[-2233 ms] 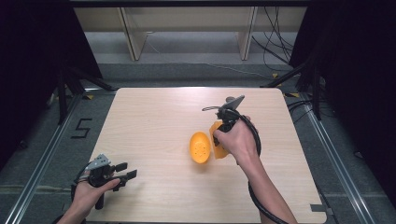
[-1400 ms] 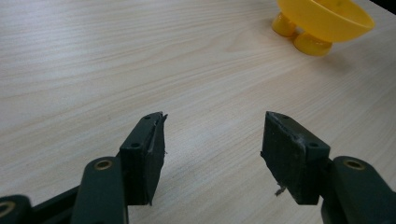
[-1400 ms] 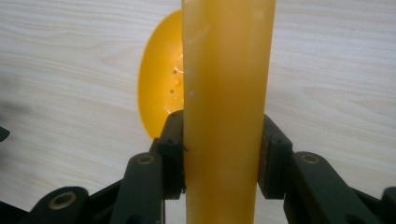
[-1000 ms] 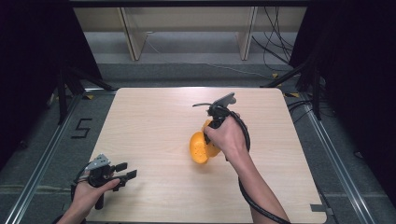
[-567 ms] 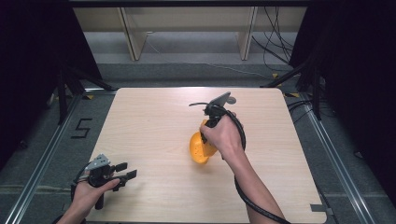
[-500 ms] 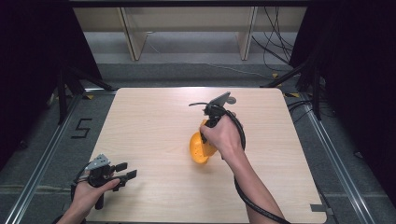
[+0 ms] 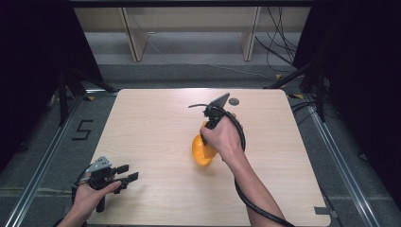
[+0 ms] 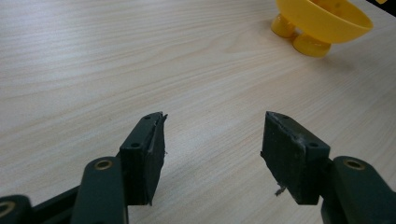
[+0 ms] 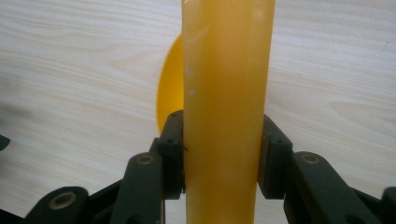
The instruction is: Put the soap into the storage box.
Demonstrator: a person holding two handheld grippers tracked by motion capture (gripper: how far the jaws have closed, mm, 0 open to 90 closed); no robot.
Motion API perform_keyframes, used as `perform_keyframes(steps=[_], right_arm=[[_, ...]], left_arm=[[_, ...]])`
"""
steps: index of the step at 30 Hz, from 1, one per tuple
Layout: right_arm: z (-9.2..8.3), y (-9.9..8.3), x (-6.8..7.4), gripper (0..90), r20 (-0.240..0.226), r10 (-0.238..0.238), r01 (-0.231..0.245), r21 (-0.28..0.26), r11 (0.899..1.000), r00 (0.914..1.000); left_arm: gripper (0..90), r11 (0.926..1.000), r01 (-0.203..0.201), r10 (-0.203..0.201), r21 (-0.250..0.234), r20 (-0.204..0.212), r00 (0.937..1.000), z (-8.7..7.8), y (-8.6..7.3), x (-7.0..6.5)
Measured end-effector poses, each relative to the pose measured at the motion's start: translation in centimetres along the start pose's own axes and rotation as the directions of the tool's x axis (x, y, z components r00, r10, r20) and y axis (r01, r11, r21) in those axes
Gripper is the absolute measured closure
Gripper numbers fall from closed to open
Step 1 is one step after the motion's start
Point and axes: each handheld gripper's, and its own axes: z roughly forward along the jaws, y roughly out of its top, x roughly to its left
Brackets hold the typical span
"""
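1. Now your right gripper (image 9: 222,154) is clamped on the yellow handle (image 9: 226,93), one jaw pressed to each side of it in the right gripper view.
2. Since about two seconds ago your right hand (image 7: 226,137) has carried the yellow ladle (image 7: 201,150) a little toward the left and toward you; it sat farther right on the table (image 7: 142,123) then.
3. Over the last half second the hand has barely shifted, so the move looks finished or paused.
4. From above, the ladle's bowl sits just left of your hand near the table's middle; the left gripper view shows it resting on small round feet (image 8: 306,43) on the wood, rim tilted.
5. Your left gripper (image 7: 124,176) has stayed at the near left corner throughout, jaws spread apart with nothing between them, well apart from the ladle.
6. I judge the repositioning nearly done: if the ladle is where you want it, the next call is to release the handle cleanly without tipping the bowl.
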Motion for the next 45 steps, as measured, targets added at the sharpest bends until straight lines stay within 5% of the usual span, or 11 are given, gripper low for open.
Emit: perform_keyframes(steps=[7, 45], right_arm=[[0.14, 0.05, 0.35, 61.6, -0.006, 0.037, -0.036, 0.019, 0.999, 0.9993], [0.91, 0.48, 0.62, 61.6, -0.002, 0.009, -0.009, 0.038, 0.999, 1.0000]], left_arm=[[38.8, 1.0000, 0.004, -0.004, -0.001, 0.000, 1.0000, 0.01, -0.01, -0.02], [38.9, 1.0000, 0.004, -0.004, -0.001, 0.002, 1.0000, -0.01, 0.00, -0.01]])
